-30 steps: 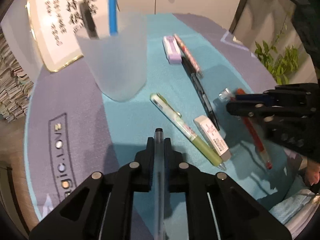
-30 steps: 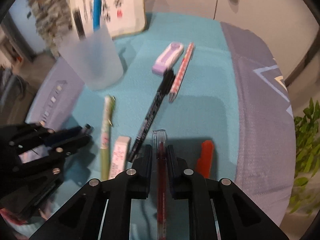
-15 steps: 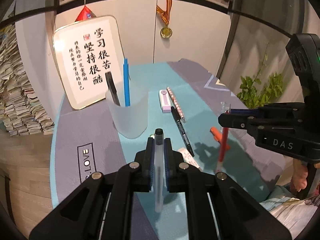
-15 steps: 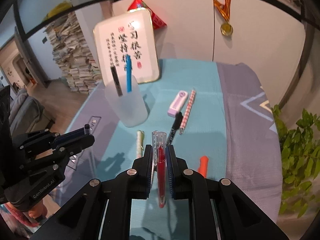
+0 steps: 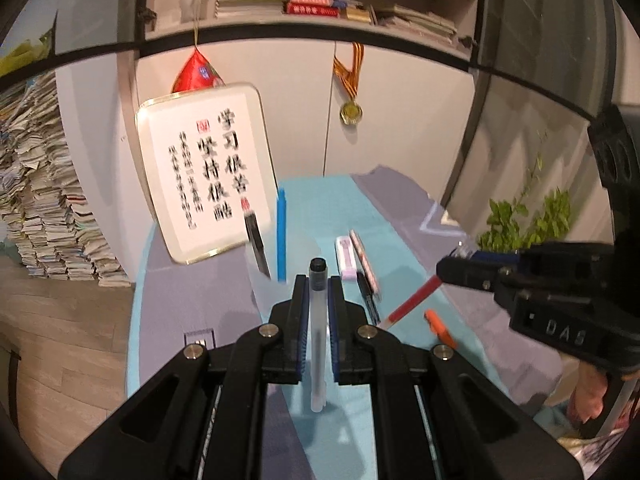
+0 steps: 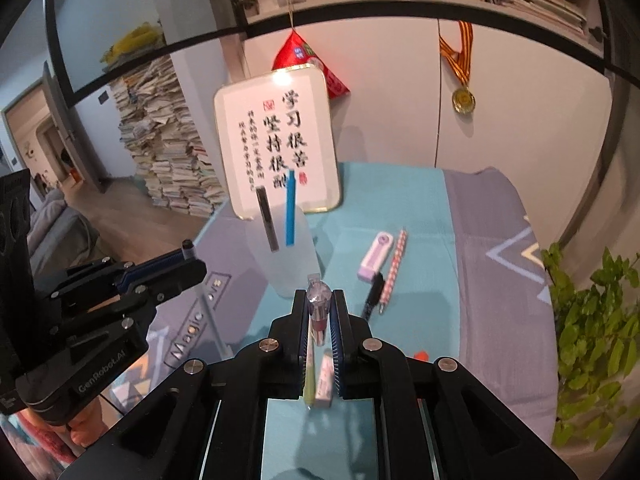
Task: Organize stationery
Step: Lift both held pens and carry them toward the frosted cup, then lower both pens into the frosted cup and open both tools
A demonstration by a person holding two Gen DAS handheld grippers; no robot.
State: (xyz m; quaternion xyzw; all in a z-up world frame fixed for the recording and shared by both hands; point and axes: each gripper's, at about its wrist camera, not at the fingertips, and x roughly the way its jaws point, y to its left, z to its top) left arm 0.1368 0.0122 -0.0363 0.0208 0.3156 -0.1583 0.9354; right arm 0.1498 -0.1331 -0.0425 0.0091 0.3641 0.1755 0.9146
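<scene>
My left gripper (image 5: 318, 284) is shut on a clear pen with a black cap (image 5: 318, 320), held above the mat. My right gripper (image 6: 319, 300) grips a red pen with a clear cap (image 6: 319, 316), and its jaws are still closing on it. Each gripper shows in the other's view, the right gripper (image 5: 460, 270) with its red pen (image 5: 412, 300) and the left gripper (image 6: 188, 264). A frosted cup (image 6: 288, 256) ahead holds a blue pen (image 6: 290, 212) and a black pen (image 6: 267, 220). On the mat lie a purple correction tape (image 6: 378, 256), a pink patterned pencil (image 6: 396, 264), a black pen (image 6: 372, 296), a green pen (image 6: 309, 376) and a white eraser (image 6: 325, 376).
An orange cap (image 5: 440, 326) lies on the teal and grey mat (image 6: 400, 200). A framed calligraphy board (image 6: 280, 144) leans on the cabinet behind the cup. A green plant (image 6: 592, 320) stands at the right, and stacked books (image 6: 168, 152) stand at the left.
Both grippers have risen off the mat with their pens and tilted upward, so the wall and shelf now show. The cup and the loose items look farther away.
</scene>
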